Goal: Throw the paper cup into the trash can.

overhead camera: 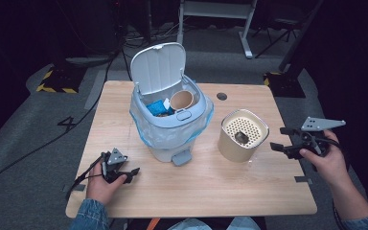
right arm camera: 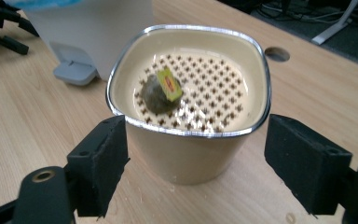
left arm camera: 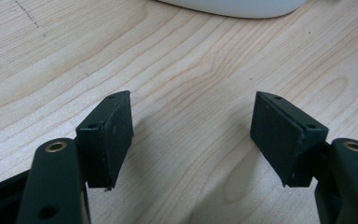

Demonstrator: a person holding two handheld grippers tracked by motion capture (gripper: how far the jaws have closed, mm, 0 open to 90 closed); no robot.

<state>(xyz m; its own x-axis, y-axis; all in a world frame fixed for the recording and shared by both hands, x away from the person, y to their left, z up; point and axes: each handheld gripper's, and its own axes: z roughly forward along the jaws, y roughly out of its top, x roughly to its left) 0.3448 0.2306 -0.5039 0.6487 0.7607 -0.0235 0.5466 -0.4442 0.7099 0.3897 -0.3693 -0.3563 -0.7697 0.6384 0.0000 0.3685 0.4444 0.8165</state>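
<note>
The right claw (right arm camera: 193, 172) is spread wide, flanking the strainer pot (right arm camera: 191, 140) on the counter (right arm camera: 32, 121); the left claw (left arm camera: 193, 140) is apart, empty. The pot could be tipped, spilling its teabag (right arm camera: 161, 91), if squeezed off-centre.

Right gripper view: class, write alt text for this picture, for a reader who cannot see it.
A cream, rounded-square container with a silver rim stands on a light wooden table, between the open black jaws of the right tool. A dark used tea bag with a yellow-green tag lies on its perforated insert. A white pedal bin stands behind, at upper left.
</note>
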